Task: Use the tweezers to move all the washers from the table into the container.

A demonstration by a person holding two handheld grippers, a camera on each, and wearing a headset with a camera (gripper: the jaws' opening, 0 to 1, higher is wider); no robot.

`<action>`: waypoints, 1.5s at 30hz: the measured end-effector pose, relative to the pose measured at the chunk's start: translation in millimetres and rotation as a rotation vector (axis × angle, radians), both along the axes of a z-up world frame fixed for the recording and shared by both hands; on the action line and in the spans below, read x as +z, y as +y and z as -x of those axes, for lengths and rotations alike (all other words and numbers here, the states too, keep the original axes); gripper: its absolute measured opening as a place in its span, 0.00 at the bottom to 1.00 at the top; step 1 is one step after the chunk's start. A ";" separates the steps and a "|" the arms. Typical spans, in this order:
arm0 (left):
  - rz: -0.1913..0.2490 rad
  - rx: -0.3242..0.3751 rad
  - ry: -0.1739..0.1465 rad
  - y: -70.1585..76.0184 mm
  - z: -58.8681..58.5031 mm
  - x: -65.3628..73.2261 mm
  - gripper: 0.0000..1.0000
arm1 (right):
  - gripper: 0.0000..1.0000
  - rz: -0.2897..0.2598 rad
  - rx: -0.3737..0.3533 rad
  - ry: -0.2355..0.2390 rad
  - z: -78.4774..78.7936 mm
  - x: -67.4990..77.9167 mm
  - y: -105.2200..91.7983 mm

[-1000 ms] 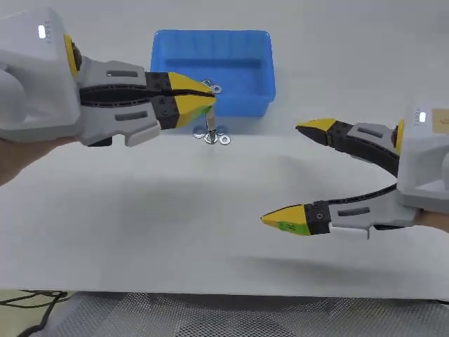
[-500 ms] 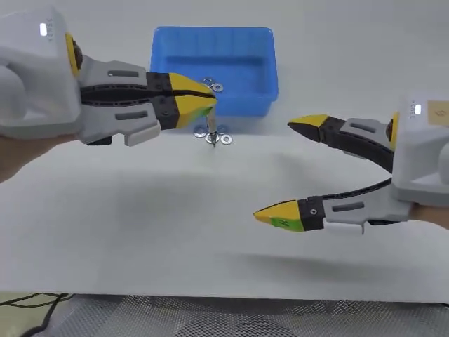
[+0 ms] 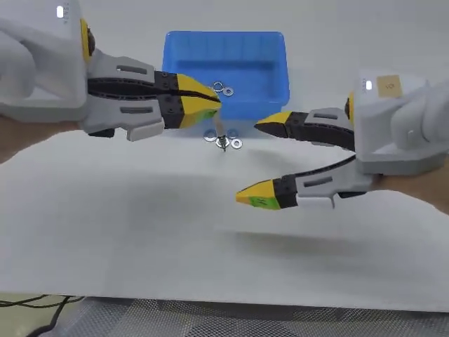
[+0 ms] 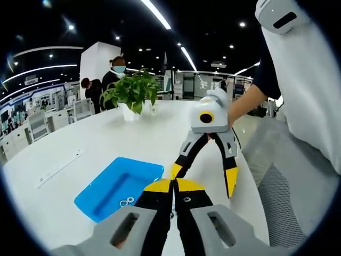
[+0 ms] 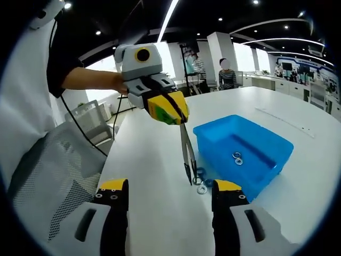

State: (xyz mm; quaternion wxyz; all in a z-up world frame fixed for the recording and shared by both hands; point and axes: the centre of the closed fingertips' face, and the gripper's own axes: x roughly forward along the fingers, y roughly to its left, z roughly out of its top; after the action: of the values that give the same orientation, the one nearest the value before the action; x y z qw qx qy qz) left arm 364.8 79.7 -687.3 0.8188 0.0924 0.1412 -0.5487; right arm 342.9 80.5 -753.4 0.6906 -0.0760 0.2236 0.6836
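Container (image 3: 245, 56) first: blue plastic, rectangular, open on top, smooth walls with rounded corners, set at the far side of the plain white table (image 3: 140, 225). Two washers (image 3: 224, 89) are seen on its floor near the front wall, small flat shiny metal rings lying side by side. A few loose washers (image 3: 223, 139) of the same sort are left on the table just in front of the container, bunched together. Tweezers (image 5: 186, 152), thin bare metal with two slim arms tapering to a point, are clamped in the left gripper (image 3: 207, 104), whose jaws are pressed together on the upper end. The tweezers are hung point-down, tips drawn nearly together right at the loose washers. Whether a washer is actually pinched can't be told, it's too small to make out. The right gripper (image 3: 251, 161) is held just to the right of that bunch, above the table, jaws spread wide with nothing between them. Both grippers are built the same: grey plastic bodies, black middle sections, yellow ends with a bit of green at the tips.
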 end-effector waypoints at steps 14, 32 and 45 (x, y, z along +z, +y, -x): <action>-0.040 -0.036 0.011 6.3 -0.8 -4.5 0.04 | 0.30 0.053 0.115 -0.029 -8.1 -13.7 25.3; -0.053 -0.051 0.006 2.8 1.3 -8.4 0.04 | 0.12 0.081 0.211 -0.163 -14.4 -14.9 29.4; -0.060 -0.005 0.009 5.9 -1.5 -8.6 0.05 | 0.10 0.106 0.223 -0.218 -16.8 -16.4 31.3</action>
State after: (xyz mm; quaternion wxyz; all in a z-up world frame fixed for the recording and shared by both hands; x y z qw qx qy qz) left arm 366.3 85.7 -695.9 0.8136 0.1147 0.1609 -0.5467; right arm 359.6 111.8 -769.8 0.6255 -0.2102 0.1734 0.7311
